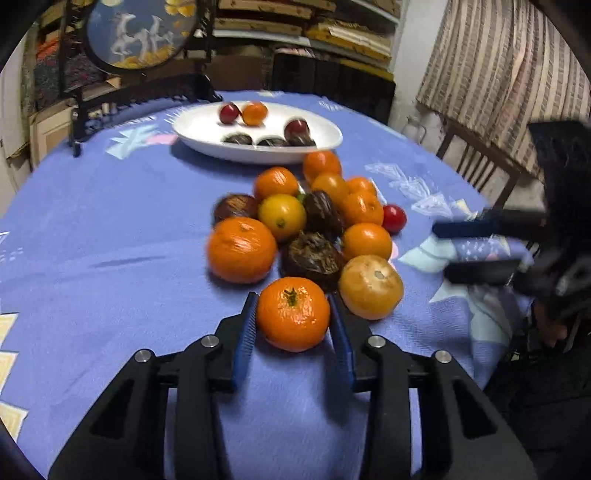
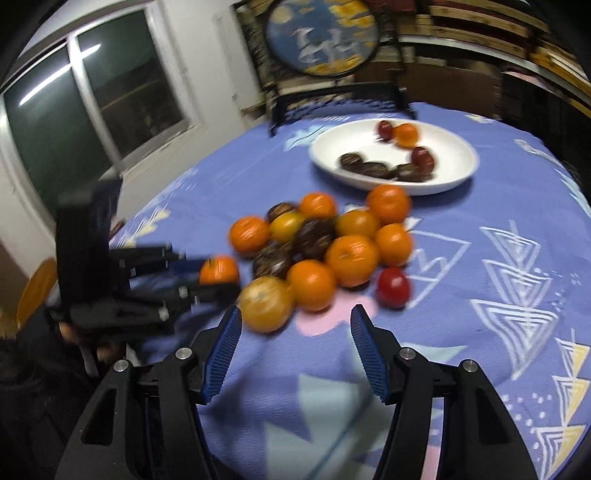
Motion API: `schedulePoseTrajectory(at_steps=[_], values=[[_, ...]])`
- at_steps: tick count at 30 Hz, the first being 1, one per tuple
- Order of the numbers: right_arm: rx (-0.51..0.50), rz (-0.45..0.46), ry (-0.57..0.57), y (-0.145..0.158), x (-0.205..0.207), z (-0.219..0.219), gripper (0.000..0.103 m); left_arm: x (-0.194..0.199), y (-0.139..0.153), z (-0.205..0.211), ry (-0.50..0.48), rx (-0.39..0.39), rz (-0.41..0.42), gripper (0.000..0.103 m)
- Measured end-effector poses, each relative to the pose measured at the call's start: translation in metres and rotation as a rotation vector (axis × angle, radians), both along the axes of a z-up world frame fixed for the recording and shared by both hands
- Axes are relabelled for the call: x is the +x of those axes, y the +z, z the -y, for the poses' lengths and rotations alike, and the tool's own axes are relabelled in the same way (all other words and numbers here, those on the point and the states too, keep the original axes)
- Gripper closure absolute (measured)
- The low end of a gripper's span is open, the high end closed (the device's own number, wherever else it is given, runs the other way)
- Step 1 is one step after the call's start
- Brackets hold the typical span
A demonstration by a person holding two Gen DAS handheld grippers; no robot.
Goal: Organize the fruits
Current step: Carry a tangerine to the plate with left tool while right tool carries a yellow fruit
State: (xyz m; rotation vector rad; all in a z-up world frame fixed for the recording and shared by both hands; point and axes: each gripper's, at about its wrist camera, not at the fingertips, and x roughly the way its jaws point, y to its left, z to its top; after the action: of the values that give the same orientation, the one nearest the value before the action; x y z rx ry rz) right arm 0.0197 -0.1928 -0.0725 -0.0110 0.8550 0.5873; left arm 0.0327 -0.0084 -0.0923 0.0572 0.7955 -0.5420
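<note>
A pile of fruit lies mid-table: several tangerines, dark passion fruits and a red tomato. My left gripper is shut on the nearest tangerine, its blue pads touching both sides. In the right wrist view the same tangerine sits between the left gripper's fingers at the left. My right gripper is open and empty, just short of the pile, near a pale orange fruit. A white plate behind holds red, orange and dark fruits; it also shows in the right wrist view.
The round table has a blue patterned cloth. A dark wooden stand with a round embroidered screen stands at the table's far edge. A wooden chair and a striped curtain are at the right. A window is at the left.
</note>
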Motion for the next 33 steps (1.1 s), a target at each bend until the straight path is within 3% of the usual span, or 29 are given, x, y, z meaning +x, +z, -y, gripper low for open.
schedulePoseTrajectory(at_steps=[5, 10, 12, 13, 17, 21, 28, 33], values=[[-0.006, -0.05, 0.053, -0.014, 0.008, -0.024, 0.041, -0.015, 0.025, -0.022, 0.039, -0.037, 0.056, 0.066], [-0.025, -0.072, 0.052, -0.025, 0.02, -0.046, 0.043, -0.017, 0.026, -0.024, 0.046, -0.031, 0.053, 0.066], [-0.038, -0.06, 0.047, -0.026, 0.022, -0.051, 0.05, -0.015, 0.023, -0.025, 0.05, -0.032, 0.044, 0.066], [-0.055, -0.058, 0.03, -0.027, 0.023, -0.051, 0.064, -0.014, 0.022, -0.025, 0.054, -0.034, 0.04, 0.066], [-0.014, -0.078, 0.01, -0.024, 0.024, -0.037, 0.065, -0.011, 0.024, -0.027, 0.06, -0.045, 0.041, 0.066], [0.101, -0.064, -0.026, -0.001, 0.027, -0.002, 0.065, -0.002, 0.034, -0.022, 0.051, -0.055, 0.048, 0.066], [0.18, 0.017, -0.187, 0.043, 0.085, 0.062, 0.064, 0.062, 0.065, 0.004, 0.014, -0.051, 0.094, 0.066], [0.181, 0.029, -0.288, 0.048, 0.157, 0.082, 0.064, 0.147, 0.073, 0.021, 0.055, -0.054, 0.064, 0.066]])
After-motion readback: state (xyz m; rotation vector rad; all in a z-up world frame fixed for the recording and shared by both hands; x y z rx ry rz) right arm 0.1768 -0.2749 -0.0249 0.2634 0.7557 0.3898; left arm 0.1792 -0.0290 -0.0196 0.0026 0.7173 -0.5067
